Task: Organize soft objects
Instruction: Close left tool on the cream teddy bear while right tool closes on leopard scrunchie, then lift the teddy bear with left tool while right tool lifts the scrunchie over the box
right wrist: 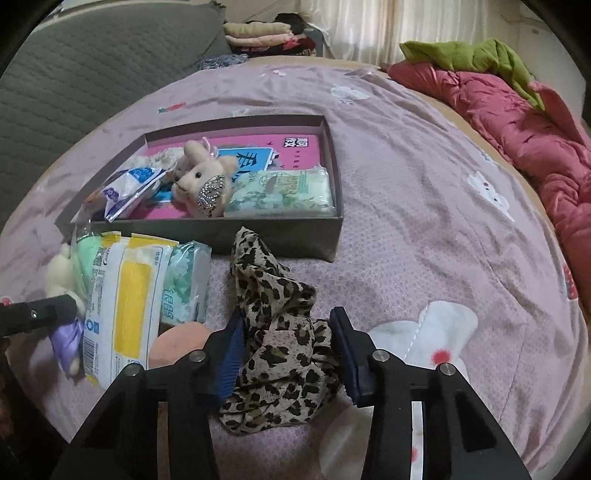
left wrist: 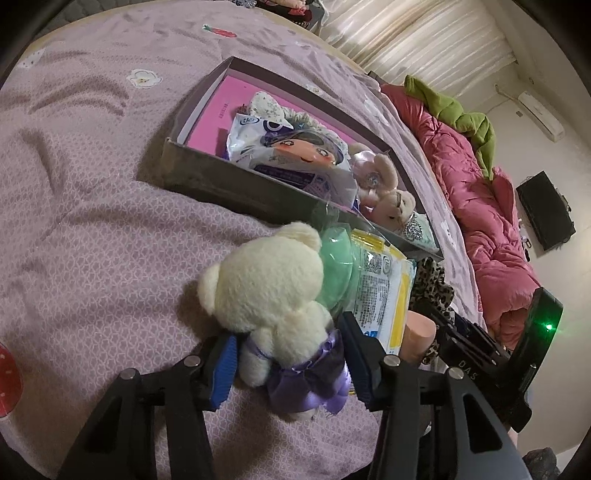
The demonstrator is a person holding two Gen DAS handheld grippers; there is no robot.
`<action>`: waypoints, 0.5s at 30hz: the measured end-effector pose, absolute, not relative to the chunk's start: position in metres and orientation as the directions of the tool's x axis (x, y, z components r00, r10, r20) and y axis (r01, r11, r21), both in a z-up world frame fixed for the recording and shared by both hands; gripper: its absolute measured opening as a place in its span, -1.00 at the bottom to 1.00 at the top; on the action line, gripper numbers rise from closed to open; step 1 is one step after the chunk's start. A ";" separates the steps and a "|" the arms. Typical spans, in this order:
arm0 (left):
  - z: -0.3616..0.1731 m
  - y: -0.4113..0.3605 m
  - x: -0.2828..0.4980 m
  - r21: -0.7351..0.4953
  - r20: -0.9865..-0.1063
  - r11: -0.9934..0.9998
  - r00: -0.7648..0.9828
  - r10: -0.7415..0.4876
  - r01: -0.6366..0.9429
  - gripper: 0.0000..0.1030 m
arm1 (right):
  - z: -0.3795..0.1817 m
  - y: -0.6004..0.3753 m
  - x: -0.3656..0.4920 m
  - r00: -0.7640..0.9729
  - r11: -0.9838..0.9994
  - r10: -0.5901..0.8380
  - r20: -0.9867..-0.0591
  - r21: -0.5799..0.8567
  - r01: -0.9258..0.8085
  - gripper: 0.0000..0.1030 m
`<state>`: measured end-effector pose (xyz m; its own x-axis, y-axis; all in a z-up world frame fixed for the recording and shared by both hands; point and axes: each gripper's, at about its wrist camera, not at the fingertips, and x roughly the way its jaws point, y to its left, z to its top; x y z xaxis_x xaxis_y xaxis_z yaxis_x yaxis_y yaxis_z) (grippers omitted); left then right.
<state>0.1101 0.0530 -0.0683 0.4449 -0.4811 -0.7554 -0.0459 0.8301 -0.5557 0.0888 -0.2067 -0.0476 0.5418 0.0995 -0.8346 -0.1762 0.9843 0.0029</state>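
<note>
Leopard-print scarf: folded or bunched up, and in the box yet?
Bunched up and out of the box. The leopard-print scarf lies crumpled on the bedspread before the box, between the right gripper fingers.

A mauve bedspread (right wrist: pixel 424 206) printed with small white cartoon figures covers the bed. Along its right edge a pink quilted duvet (right wrist: pixel 524 136) lies bunched up, with a green blanket (right wrist: pixel 476 55) draped over its far end. At the far left corner a grey quilted cushion (right wrist: pixel 92 62) leans up, and beside it sits a stack of folded clothes (right wrist: pixel 258 33). White curtains (left wrist: pixel 413 33) hang beyond the bed. On the wall to the right are an air conditioner (left wrist: pixel 541 114) and a black screen (left wrist: pixel 546 210).
</note>
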 end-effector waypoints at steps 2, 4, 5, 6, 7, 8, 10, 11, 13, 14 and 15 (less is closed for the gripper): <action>-0.068 0.053 0.109 -0.546 -0.759 0.837 0.447 -0.474 -0.038 -0.01 | -0.048 -0.207 0.090 0.542 0.984 0.099 -0.835 0.002 -0.176 -0.18; -0.066 0.052 0.109 -0.538 -0.760 0.843 0.451 -0.468 -0.032 -0.03 | -0.050 -0.207 0.090 0.535 0.984 0.104 -0.838 0.008 -0.180 -0.28; -0.065 0.052 0.109 -0.536 -0.759 0.843 0.454 -0.466 -0.031 -0.04 | -0.050 -0.206 0.090 0.534 0.984 0.102 -0.839 0.006 -0.179 -0.29; -0.065 0.051 0.109 -0.540 -0.757 0.841 0.456 -0.468 -0.032 -0.04 | -0.050 -0.207 0.090 0.534 0.984 0.103 -0.839 0.006 -0.179 -0.29; -0.065 0.052 0.109 -0.546 -0.754 0.837 0.456 -0.474 -0.034 -0.05 | -0.050 -0.207 0.090 0.534 0.984 0.107 -0.839 0.012 -0.179 -0.29; -0.065 0.054 0.109 -0.554 -0.750 0.832 0.456 -0.480 -0.037 -0.06 | -0.050 -0.207 0.091 0.534 0.984 0.111 -0.838 0.016 -0.179 -0.30; -0.065 0.057 0.108 -0.567 -0.742 0.823 0.458 -0.490 -0.037 -0.08 | -0.050 -0.208 0.092 0.533 0.983 0.120 -0.837 0.026 -0.181 -0.38; -0.064 0.057 0.107 -0.568 -0.739 0.822 0.462 -0.490 -0.035 -0.09 | -0.049 -0.209 0.092 0.536 0.983 0.120 -0.836 0.024 -0.181 -0.45; -0.060 0.057 0.105 -0.556 -0.737 0.831 0.476 -0.480 -0.025 -0.09 | -0.046 -0.211 0.092 0.540 0.983 0.122 -0.833 0.024 -0.184 -0.53; -0.055 0.056 0.103 -0.529 -0.741 0.849 0.496 -0.453 -0.014 -0.09 | -0.044 -0.212 0.091 0.546 0.982 0.127 -0.828 0.029 -0.184 -0.54; -0.053 0.057 0.101 -0.515 -0.740 0.857 0.508 -0.441 -0.005 -0.09 | -0.042 -0.213 0.090 0.552 0.983 0.129 -0.824 0.032 -0.182 -0.55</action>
